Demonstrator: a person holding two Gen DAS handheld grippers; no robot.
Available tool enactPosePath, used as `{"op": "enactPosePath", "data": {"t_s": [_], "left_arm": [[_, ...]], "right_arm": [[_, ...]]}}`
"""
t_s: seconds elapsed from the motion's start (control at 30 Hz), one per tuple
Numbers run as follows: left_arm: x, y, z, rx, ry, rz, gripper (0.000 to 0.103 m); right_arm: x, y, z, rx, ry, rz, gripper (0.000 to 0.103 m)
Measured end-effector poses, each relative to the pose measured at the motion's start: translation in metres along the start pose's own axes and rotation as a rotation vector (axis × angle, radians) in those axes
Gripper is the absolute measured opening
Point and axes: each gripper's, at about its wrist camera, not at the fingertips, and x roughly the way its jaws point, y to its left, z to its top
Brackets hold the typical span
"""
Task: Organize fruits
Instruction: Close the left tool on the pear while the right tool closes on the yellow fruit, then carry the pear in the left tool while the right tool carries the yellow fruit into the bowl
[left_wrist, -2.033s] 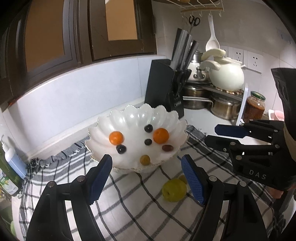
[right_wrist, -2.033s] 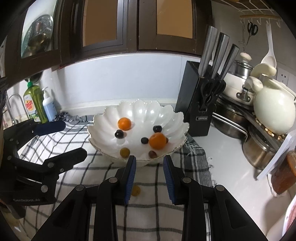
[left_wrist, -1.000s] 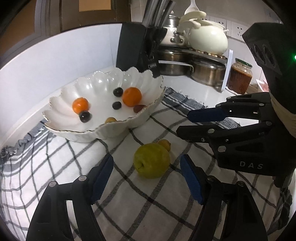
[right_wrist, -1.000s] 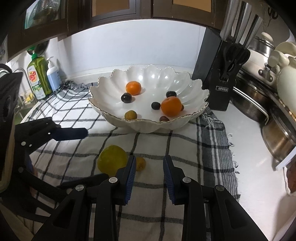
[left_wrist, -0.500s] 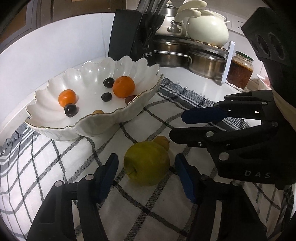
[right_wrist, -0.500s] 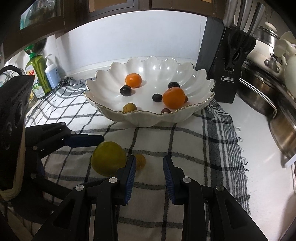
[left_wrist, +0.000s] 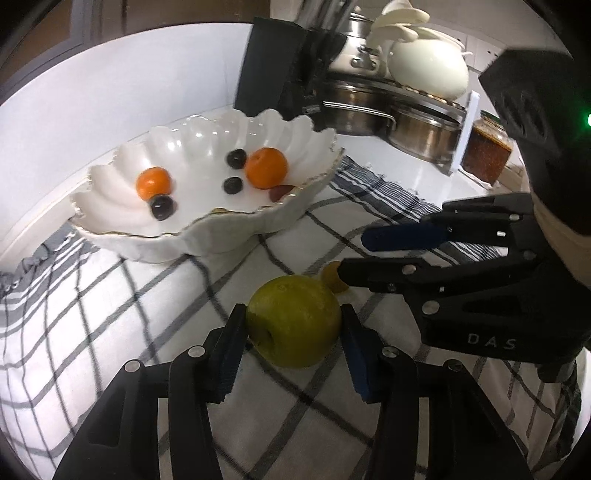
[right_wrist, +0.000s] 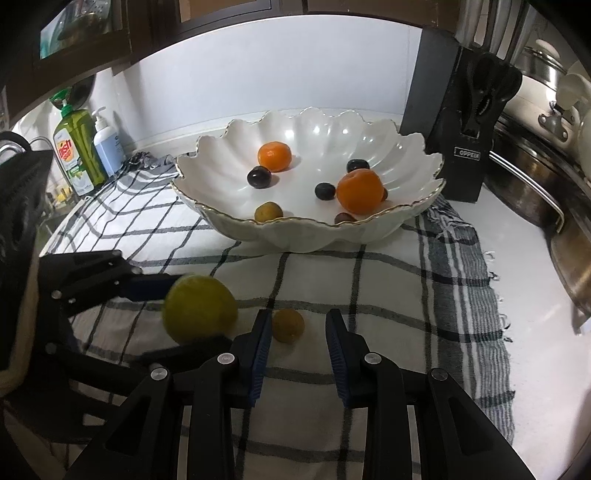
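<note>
Green-yellow and round, the apple (left_wrist: 293, 321) sits on the checked cloth (left_wrist: 92, 332) nearest the left wrist camera, between the blue pads of the left gripper (left_wrist: 291, 347), whose fingers (left_wrist: 231, 350) have just been closing and now appear to press both flanks of the fruit. The step in hand looks like the grasp of this apple; the next move probably calls for a firm enough squeeze to lift it clear of the cloth and carry it over the scalloped rim of the white bowl (left_wrist: 207, 221) without knocking that rim. Just beside the apple, on its far side, lies a small yellow-orange fruit (right_wrist: 288, 325), which sits just ahead of the right gripper (right_wrist: 297, 345); its fingers stand narrowly apart around empty space, and the left pad is close to that fruit, though contact cannot be confirmed. Farther off, the bowl rests on the cloth and holds two tangerines (right_wrist: 274, 156), several dark grapes (right_wrist: 259, 176) and a small yellowish fruit (right_wrist: 268, 212). Behind it stand a black knife block (right_wrist: 461, 122), steel pots (left_wrist: 424, 129) and, on the other side, a green dish soap bottle (right_wrist: 74, 155). From the left wrist view, the small fruit is half hidden by the right gripper's fingers, and the apple looks blurred in the right wrist view, so whether it has left the cloth is unclear.
</note>
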Motion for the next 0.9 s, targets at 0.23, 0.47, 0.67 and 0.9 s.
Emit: {"op": "enactPosePath", "data": {"t_s": [0.23,0.47,0.67,0.9], "left_arm": [[-0.007,0.011,0.003,-0.023,-0.022,0.049,0.049],[-0.009,0.017,0.003,-0.055,-0.027,0.068,0.049],[-0.012,0.023,0.002,-0.091,-0.022,0.074,0.049],[-0.020,0.022,-0.001,-0.108,-0.038,0.074,0.049]], "right_arm": [[0.015,0.004,0.002,0.012,0.021,0.027,0.031],[0.025,0.005,-0.001,0.013,0.045,0.018,0.024],[0.019,0.009,-0.001,0.003,0.027,0.003,0.024],[-0.003,0.011,0.000,0.033,-0.016,-0.015,0.024]]}}
